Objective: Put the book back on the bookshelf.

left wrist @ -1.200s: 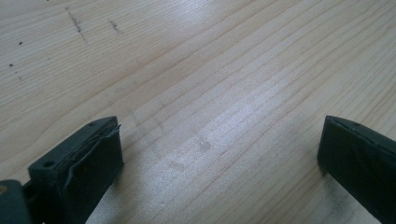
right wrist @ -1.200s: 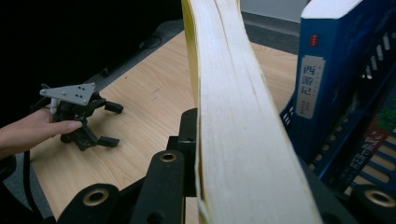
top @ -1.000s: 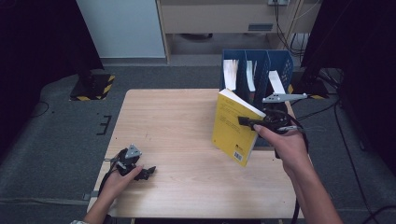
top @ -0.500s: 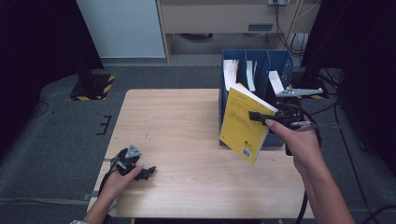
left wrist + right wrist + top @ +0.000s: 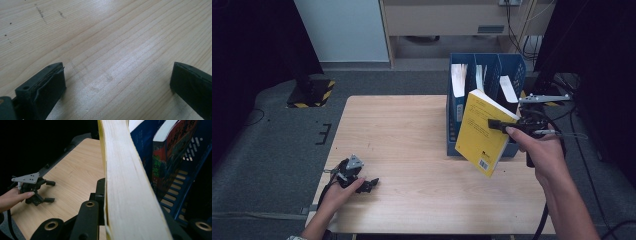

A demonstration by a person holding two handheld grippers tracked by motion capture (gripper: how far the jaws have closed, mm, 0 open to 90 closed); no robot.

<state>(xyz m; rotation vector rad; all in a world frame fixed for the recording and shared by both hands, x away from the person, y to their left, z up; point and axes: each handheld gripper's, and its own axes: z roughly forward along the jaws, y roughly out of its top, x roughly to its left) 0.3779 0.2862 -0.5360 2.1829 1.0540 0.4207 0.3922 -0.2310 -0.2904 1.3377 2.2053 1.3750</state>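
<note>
The yellow book [image 5: 482, 132] carries a small dark barcode block near its lower corner and a few faint lines of print near the top of its cover, but none of that writing can be read in the high view. The right gripper [image 5: 502, 125] pinches this book by its long page edge, jaws clamped on either side of the thick block of cream pages [image 5: 130, 195], and holds it tilted in the air above the table [image 5: 402, 150], just in front of the blue file box [image 5: 452, 125]. That box stands at the table's far right edge and is split by upright dividers into several slots; the high view shows 3 pale page edges standing in them, 1 per slot. In the right gripper view, a book with a red and green cover [image 5: 172, 152] stands upright in a slot beside the pinched book; its cover bears print that is too small and steeply angled to make out. The box's slotted blue wall [image 5: 185, 195] is cut off at the right of that view, and the yellow book hides much of what sits behind it. The left gripper [image 5: 367, 185] rests on the bare wood near the table's front left corner, held by the person's left hand [image 5: 337, 192], its 2 jaws spread wide with nothing between them.
</note>
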